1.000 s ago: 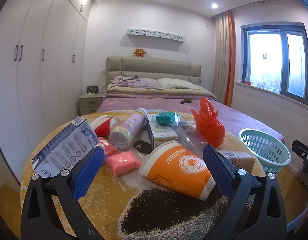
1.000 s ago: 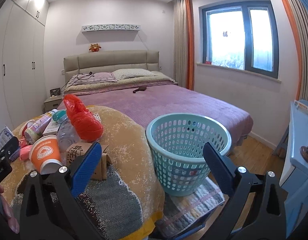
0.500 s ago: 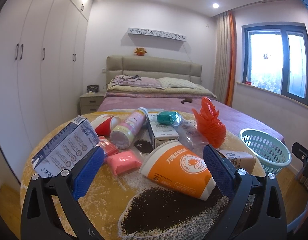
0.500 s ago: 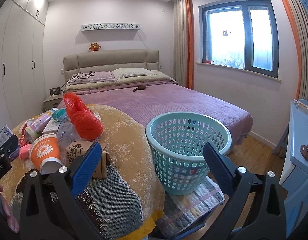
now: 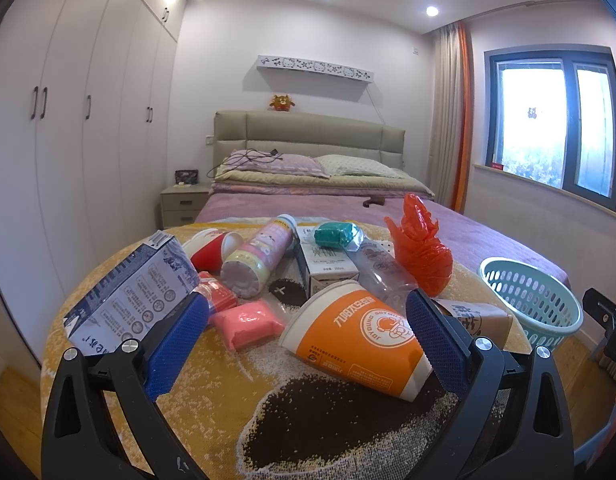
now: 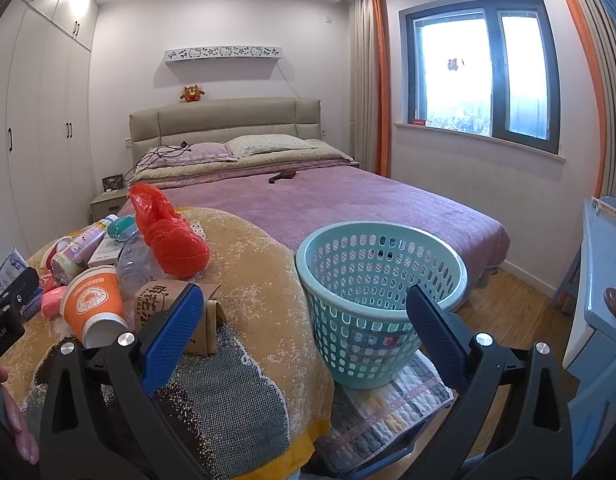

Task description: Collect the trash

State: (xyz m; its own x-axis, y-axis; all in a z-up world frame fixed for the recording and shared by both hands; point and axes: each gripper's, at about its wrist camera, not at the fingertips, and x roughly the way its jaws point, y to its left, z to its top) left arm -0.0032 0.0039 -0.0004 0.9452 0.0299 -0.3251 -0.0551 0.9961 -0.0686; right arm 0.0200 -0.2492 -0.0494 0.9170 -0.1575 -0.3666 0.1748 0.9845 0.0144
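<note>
On the cloth-covered surface [image 5: 107, 360] all the trash sits uncollected, orange cup [image 5: 360, 336] nearest; we hold both hand-held grippers, left [image 5: 308, 344] and right [image 6: 303, 340], spread apart, basket [image 6: 380, 304] looking empty beside.

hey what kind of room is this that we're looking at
A home bedroom, most likely: a made bed with pillows and a padded headboard, a nightstand beside it, and tall built-in wardrobes along one wall.
</note>
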